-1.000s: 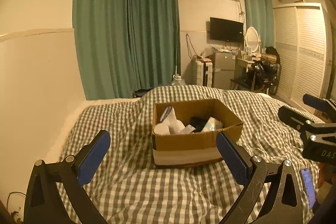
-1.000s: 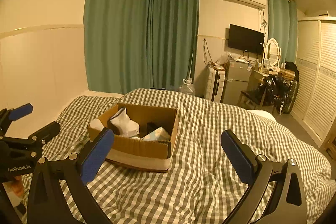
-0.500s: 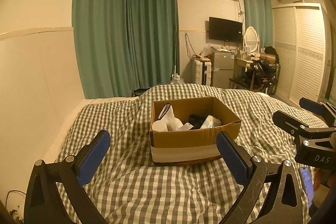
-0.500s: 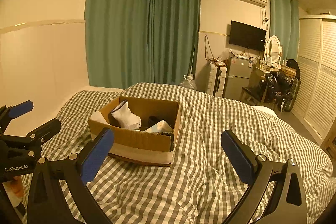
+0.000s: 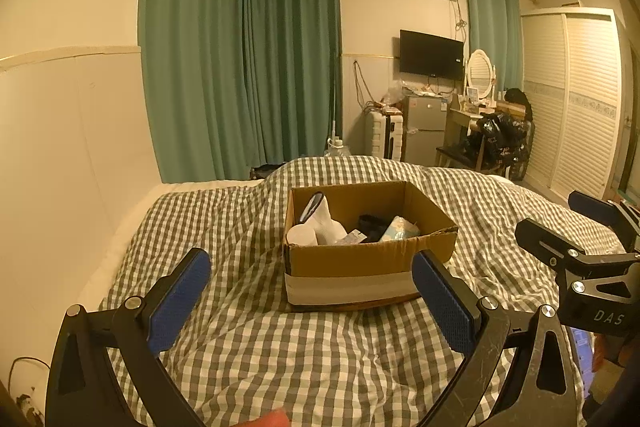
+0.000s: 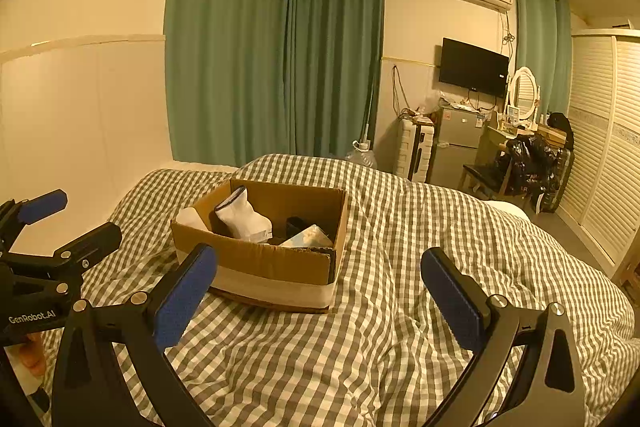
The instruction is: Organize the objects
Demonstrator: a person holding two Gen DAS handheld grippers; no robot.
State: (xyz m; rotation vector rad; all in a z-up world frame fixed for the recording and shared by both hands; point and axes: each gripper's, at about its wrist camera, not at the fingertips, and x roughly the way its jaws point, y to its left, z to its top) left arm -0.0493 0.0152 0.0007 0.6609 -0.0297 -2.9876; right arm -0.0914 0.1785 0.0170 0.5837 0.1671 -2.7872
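Beneath you spreads the rumpled grey-and-white checked quilt, and both your tools hover above it, level and side by side. Your left gripper and right gripper each have blue-padded jaws spread wide, holding nothing. Farther ahead, the open brown cardboard box sits on the quilt, holding a white sock and other small items.

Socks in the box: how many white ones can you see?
1: a white sock stands at the left of the cardboard box, beside a paper roll. Others may lie hidden underneath.
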